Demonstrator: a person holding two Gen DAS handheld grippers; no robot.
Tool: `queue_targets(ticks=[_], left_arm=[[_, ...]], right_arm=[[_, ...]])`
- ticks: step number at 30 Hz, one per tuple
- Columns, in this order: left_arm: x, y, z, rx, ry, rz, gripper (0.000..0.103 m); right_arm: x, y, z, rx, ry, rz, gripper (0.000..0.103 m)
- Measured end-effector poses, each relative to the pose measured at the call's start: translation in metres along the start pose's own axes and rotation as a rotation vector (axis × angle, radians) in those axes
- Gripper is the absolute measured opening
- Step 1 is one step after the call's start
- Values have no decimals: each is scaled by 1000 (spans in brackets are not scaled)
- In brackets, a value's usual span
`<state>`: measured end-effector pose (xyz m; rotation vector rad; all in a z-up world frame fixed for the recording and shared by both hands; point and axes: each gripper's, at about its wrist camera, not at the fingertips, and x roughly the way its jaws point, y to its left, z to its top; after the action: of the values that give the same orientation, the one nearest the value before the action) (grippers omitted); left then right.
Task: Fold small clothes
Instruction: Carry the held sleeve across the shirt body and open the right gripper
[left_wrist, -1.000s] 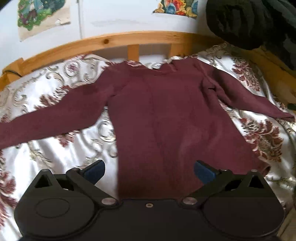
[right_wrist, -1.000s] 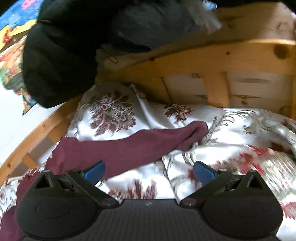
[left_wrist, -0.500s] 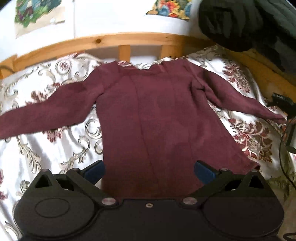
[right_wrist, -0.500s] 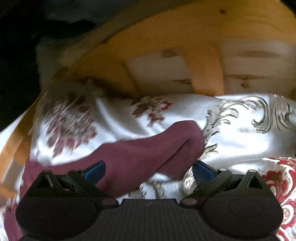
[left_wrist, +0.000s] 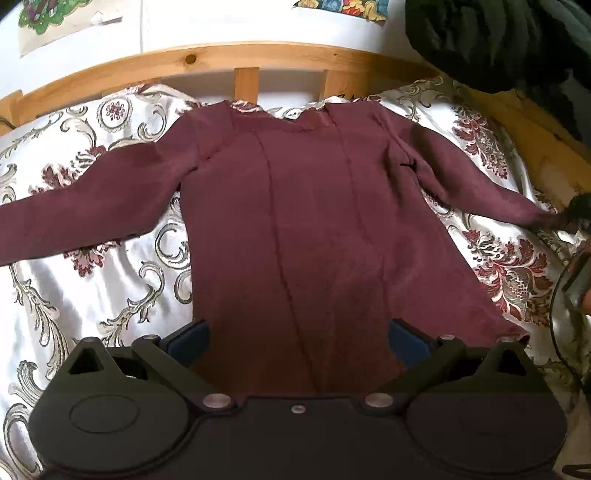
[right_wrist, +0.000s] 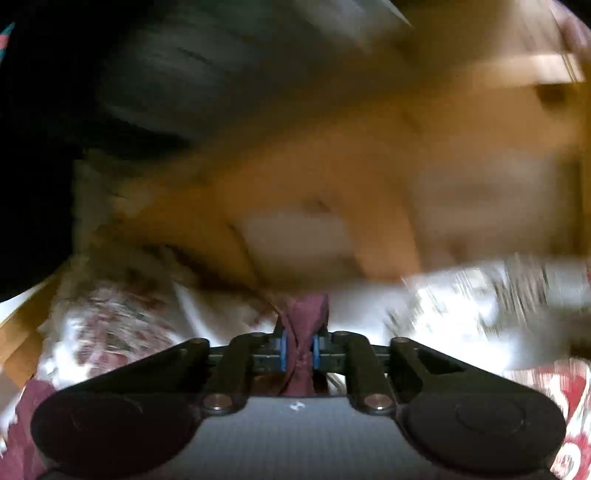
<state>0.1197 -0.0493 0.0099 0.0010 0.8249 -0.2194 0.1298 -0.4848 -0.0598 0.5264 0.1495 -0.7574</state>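
Pinching the cuff of the sleeve (right_wrist: 308, 317) between its blue pads, the right gripper (right_wrist: 298, 350) has its jaws pressed together on a bunched twist of maroon cloth — a hold at the very tip, which looks chosen so the whole sleeve can be drawn across the body in one sweep. The right wrist view is heavily blurred, so little beyond the grip itself can be read there.

The maroon long-sleeved top (left_wrist: 314, 229) lies flat and face-up on the patterned bedspread (left_wrist: 110, 280), neckline toward the wooden headboard (left_wrist: 221, 59), both sleeves spread out to the sides. The left gripper (left_wrist: 297, 338) hovers over the bottom hem with its jaws spread wide and nothing between the pads; whether it touches the cloth I cannot tell. Judging by its place, it is there to pin or take the hem while the sleeve folds in.

For room: the far edge is closed by the headboard, and a dark bundle (left_wrist: 498, 40) sits at the upper right corner near the wooden side rail — so the held sleeve has little space outward. Inward, over the torso, the way is open, and the bedspread on the other sleeve's side is wide and bare.
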Motion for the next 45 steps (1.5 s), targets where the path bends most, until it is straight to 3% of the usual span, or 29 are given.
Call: queue_targets(ticks=[6, 11, 15, 21, 24, 29, 32, 34, 37, 39, 45], left_arm=[[0, 6, 1, -15, 3, 4, 102], [-7, 11, -1, -27, -8, 21, 102], [-11, 20, -4, -51, -10, 43, 102], [-20, 38, -6, -126, -42, 69, 102], [-22, 43, -7, -149, -54, 76, 102], [-18, 43, -7, -159, -58, 81, 102], [-16, 39, -5, -152, -75, 81, 102], [-16, 35, -3, -145, -90, 80, 102], [-16, 31, 0, -139, -113, 80, 102], [-16, 30, 2, -146, -128, 85, 102], [-17, 38, 8, -208, -180, 111, 102]], right_arm=[[-46, 64, -18, -376, -289, 214, 11], [-87, 126, -65, -685, -398, 503, 11], [-141, 156, -117, -937, -436, 775, 10], [-186, 164, -182, -1219, -403, 1052, 10], [-200, 155, -198, -1310, -382, 1135, 10], [-209, 150, -209, -1420, -336, 1189, 11], [-211, 154, -208, -1475, -299, 1217, 20], [-214, 147, -211, -1504, -280, 1253, 42], [-220, 137, -211, -1545, -253, 1313, 61], [-227, 128, -210, -1554, -206, 1356, 67], [-235, 117, -191, -1474, 46, 1489, 79]])
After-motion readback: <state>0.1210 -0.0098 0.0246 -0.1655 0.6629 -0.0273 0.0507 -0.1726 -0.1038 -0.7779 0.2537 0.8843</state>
